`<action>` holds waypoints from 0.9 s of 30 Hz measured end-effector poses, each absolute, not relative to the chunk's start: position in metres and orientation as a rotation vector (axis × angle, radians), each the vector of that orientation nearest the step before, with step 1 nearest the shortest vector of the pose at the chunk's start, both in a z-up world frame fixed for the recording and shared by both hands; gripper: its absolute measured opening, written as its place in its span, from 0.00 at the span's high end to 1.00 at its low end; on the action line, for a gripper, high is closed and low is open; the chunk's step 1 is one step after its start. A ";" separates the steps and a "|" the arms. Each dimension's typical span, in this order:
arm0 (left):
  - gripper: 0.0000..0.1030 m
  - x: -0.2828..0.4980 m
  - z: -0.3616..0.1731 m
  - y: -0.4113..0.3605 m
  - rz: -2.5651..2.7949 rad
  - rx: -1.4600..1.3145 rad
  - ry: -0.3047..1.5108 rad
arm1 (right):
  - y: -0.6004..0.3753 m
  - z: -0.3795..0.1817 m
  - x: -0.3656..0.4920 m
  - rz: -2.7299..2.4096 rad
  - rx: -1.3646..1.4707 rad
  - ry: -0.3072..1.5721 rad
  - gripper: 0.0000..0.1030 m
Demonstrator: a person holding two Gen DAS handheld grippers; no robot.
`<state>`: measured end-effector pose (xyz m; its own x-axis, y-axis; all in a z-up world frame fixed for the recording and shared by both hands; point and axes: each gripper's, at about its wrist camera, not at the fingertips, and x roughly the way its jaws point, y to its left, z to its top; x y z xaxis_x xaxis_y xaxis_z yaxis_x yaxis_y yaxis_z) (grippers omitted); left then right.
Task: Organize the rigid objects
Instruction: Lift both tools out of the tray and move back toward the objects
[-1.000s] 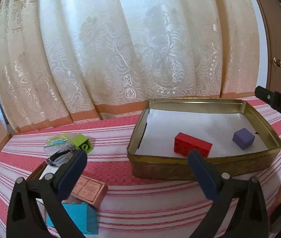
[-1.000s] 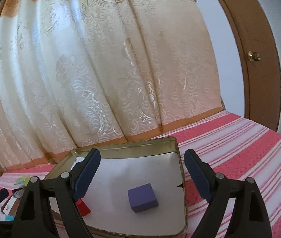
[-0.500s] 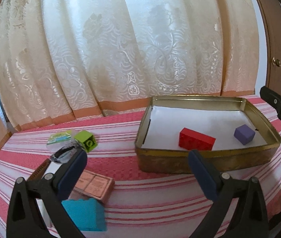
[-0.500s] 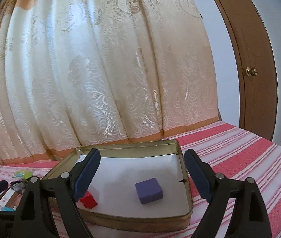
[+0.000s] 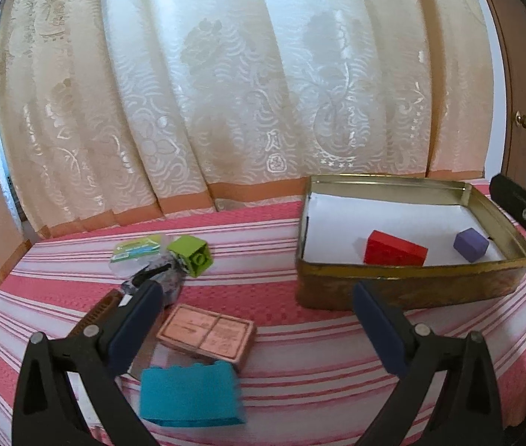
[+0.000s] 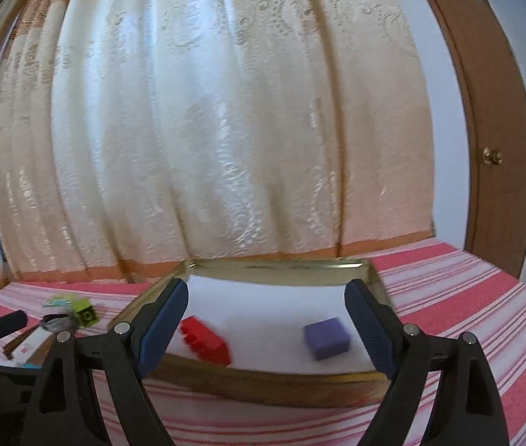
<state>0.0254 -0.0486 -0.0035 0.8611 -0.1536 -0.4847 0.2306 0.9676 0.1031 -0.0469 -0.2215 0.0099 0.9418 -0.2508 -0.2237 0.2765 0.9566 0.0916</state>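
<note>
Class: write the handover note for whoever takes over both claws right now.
Left claw: open, empty, over the loose items.
Right claw: open, empty, facing the tin.
Done: red brick and purple cube lie in the tin.
Left: green brick, teal brick and pink box still sit on the striped cloth, beside a small packet pile.

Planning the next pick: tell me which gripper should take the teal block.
Left. The left gripper is open with the teal block just below its fingers, while the right gripper faces the tin, away from the loose pile.
</note>
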 end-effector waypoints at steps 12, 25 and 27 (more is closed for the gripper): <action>0.00 0.031 -0.006 -0.014 -0.175 0.123 0.515 | -0.184 0.005 -0.045 -0.185 0.136 0.249 0.15; 0.00 0.050 -0.014 0.044 -0.116 0.068 0.596 | -0.145 0.000 -0.036 -0.097 0.104 0.307 0.15; 0.00 0.054 -0.016 0.059 -0.086 0.053 0.612 | -0.138 -0.002 -0.031 -0.071 0.103 0.337 0.15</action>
<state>0.0539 0.0589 -0.0162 0.8150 -0.0647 -0.5759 0.0962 0.9951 0.0244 -0.0309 -0.1383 -0.0019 0.9412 -0.0522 -0.3337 0.0867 0.9922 0.0891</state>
